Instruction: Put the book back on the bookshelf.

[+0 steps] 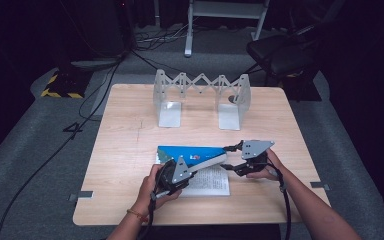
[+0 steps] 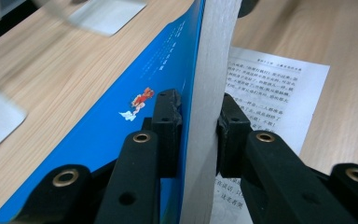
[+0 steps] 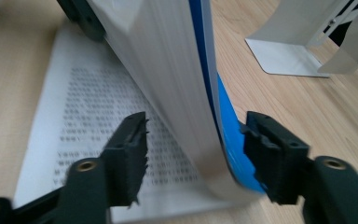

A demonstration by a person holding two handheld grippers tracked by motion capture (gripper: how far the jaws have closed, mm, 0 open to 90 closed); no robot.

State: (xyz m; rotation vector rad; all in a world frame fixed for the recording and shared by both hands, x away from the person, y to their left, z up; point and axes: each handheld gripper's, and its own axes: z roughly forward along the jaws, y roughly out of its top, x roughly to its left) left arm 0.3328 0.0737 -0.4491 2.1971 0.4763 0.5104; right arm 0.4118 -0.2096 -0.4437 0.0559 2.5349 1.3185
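A book with a blue cover lies open on the wooden table, and its printed page rests flat. My left gripper is shut on the raised cover and thick block of pages; in the left gripper view the pads press both sides of the white page block beside the blue cover. My right gripper is at the book's right end. In the right gripper view its jaws straddle the page block and blue cover without touching either, so the right gripper is open.
An expandable metal bookend rack stands at the back of the table, and one of its flat feet shows in the right gripper view. A black chair and cables sit on the floor beyond. The person's forearms come in over the table's front edge.
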